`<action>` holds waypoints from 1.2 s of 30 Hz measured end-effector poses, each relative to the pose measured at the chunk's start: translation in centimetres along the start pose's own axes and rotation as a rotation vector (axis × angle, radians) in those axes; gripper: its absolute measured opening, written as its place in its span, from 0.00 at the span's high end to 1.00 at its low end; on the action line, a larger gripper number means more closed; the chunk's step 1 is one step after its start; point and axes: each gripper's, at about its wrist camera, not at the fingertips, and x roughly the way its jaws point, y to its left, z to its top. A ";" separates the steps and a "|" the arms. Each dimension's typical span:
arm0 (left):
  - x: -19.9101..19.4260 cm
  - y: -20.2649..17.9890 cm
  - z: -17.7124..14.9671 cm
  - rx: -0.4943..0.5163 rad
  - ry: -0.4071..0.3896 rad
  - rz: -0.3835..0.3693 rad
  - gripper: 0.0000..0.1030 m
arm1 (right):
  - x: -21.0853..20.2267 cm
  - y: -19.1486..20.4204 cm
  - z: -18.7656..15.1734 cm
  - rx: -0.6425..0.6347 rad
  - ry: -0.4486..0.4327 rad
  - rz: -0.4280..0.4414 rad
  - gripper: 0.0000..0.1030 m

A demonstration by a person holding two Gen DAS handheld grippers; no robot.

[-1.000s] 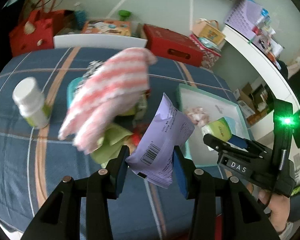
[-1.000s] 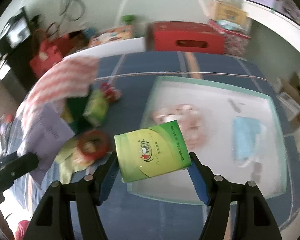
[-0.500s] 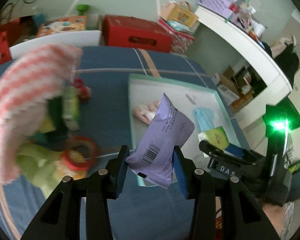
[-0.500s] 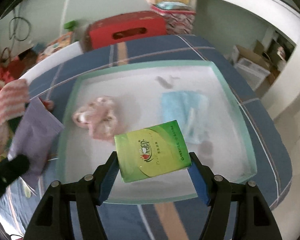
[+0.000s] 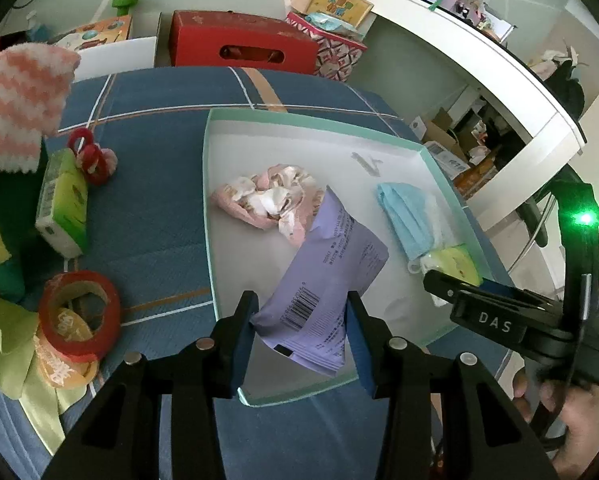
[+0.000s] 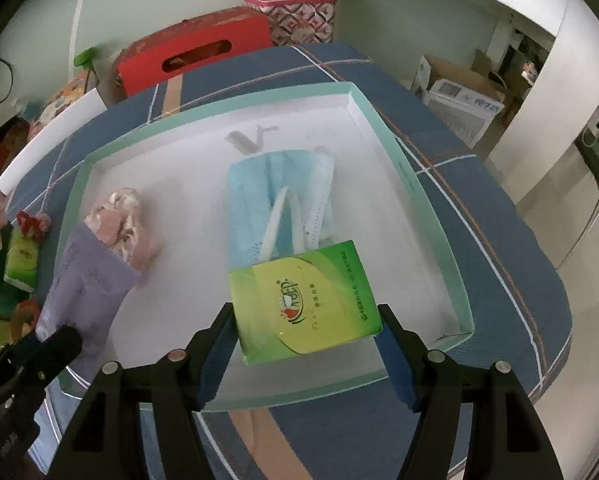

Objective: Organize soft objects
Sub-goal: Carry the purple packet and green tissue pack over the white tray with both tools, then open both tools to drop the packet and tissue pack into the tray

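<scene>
the left hand-held gripper (image 5: 301,322) is closed on one purple packet (image 5: 327,276), pinched near its barcode end, the long axis slanting up and away from the fingers. the white tray (image 5: 209,184) lies directly below and ahead of it, so the packet hangs over the tray's near left part, its far tip just beside the one pink crumpled cloth (image 5: 269,198). the right hand-held gripper (image 6: 305,342) is closed on one green tissue pack (image 6: 303,300), held flat with its long side across the fingers, above the tray's near edge (image 6: 445,280). the one blue face mask (image 6: 279,200) lies just ahead of that pack. each gripper probably only needs to lower and release. left of the left gripper, on the blue-covered table (image 5: 151,184), lie a second green tissue pack (image 5: 61,204), one red tape roll (image 5: 79,312) and one pink striped towel (image 5: 17,100).
</scene>
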 end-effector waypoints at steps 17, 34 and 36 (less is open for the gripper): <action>0.2 -1.4 -0.2 0.068 0.004 0.022 0.47 | 0.8 0.0 -0.3 -0.009 0.027 -0.009 0.29; -2.7 0.4 0.3 0.004 -0.082 0.120 0.31 | -0.6 1.4 0.0 -0.046 -0.008 0.000 0.19; -2.6 1.0 0.3 -0.012 -0.080 0.151 0.26 | -0.7 1.6 0.0 -0.047 -0.013 0.000 0.19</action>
